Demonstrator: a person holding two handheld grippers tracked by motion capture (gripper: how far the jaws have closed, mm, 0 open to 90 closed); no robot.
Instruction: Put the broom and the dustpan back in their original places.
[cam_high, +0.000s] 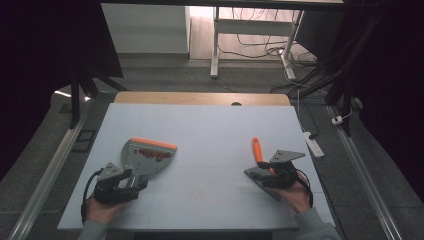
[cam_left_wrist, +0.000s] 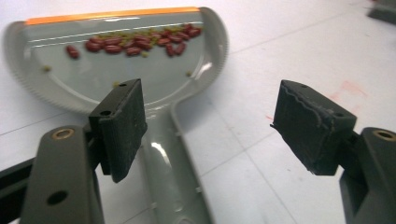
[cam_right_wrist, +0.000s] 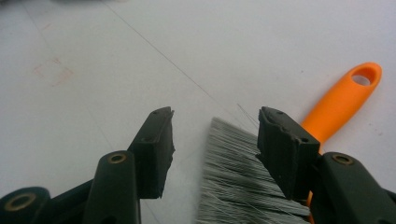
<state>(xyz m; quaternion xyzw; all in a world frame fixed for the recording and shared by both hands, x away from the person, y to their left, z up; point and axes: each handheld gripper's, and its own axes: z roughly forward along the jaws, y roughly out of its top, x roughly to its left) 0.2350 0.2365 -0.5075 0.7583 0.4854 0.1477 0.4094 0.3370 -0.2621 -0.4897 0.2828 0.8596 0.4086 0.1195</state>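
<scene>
Since the beans (cam_left_wrist: 140, 42) already sit in the dustpan (cam_high: 145, 156) lying flat at near left, we let our left tool (cam_left_wrist: 210, 126) gape over its handle; our right tool (cam_right_wrist: 215, 149) stands apart above the brush (cam_high: 261, 165) at near right on the tabletop (cam_high: 210, 130).

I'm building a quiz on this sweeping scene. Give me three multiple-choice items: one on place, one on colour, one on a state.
1. Where do the red beans lie?
A. In the dustpan
B. Loose on the table
C. Among the bristles

2. What colour is the brush handle?
A. Grey
B. Orange
C. Blue

3. How does the left gripper stand?
A. Shut on the dustpan handle
B. Open above the dustpan handle
C. Shut on the brush

Answers:
1. A, the beans sit in a row near the pan's orange edge.
2. B, orange against the pale table.
3. B, both fingers stand apart, clear of the grey handle.
</scene>
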